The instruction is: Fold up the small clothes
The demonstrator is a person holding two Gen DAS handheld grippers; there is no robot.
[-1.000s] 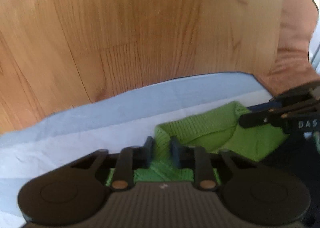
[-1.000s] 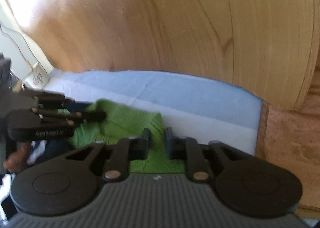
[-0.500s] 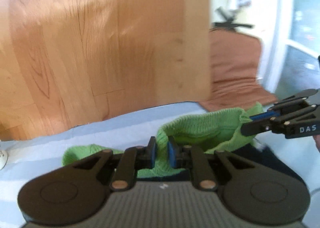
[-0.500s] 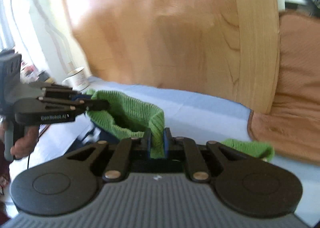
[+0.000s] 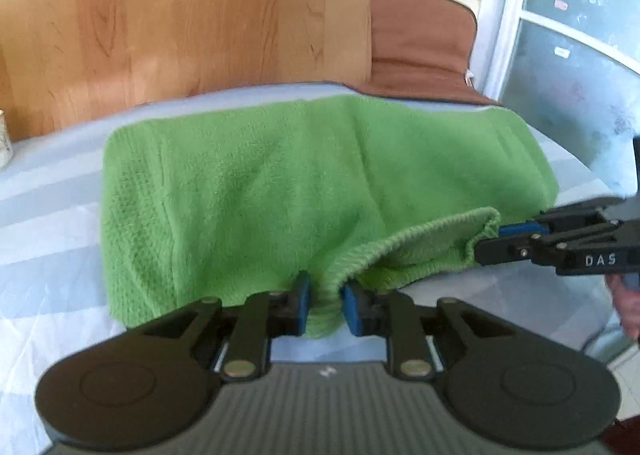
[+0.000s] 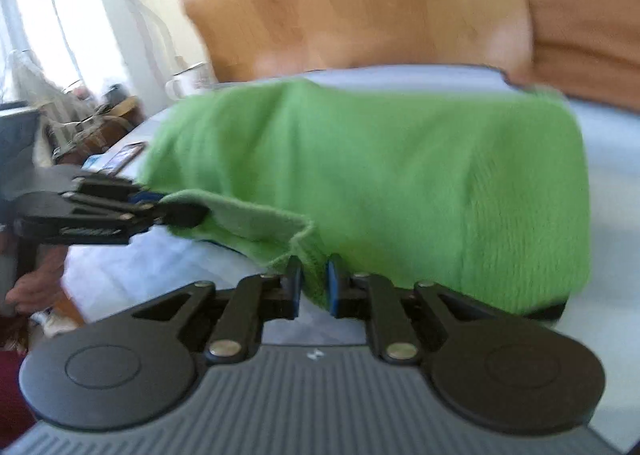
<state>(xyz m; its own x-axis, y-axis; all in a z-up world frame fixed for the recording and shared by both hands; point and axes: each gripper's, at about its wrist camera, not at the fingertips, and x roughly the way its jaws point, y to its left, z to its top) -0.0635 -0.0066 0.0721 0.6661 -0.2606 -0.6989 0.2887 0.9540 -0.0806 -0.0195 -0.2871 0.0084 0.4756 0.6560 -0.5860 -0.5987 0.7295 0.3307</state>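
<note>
Green knitted garment [image 5: 280,191]: spread across the middle of the frame in both wrist views, long axis running left to right. In the left wrist view its left end is a straight ribbed border at centre left; its right end reaches the right-hand third of the frame. The near edge is a ribbed hem, lifted off the surface and drawn taut between two hold points. The far edge lies along the rear of the light blue sheet [image 5: 52,191] beneath it. The surface is soft and creased; whether it is a bed or a worktop cannot be told.

Left hand-held gripper [image 5: 323,309]: bottom centre of its own view, directly below the garment's near edge. Its blue pads [image 5: 352,307] are closed on a bunched fold of the hem. In the right wrist view it [image 6: 180,213] enters from centre left, clamped on the hem's left corner.

Right hand-held gripper [image 6: 314,289]: bottom centre of its own view, pinching the hem at the garment's near edge. In the left wrist view it [image 5: 486,243] enters from centre right, gripping the hem's right corner.

Surroundings: a wooden panel [image 5: 180,23] fills the upper frame behind the sheet. A brown cushion [image 5: 420,39] sits at upper right in the left wrist view. A white mug [image 6: 188,81] stands at upper left in the right wrist view, which is motion-blurred.
</note>
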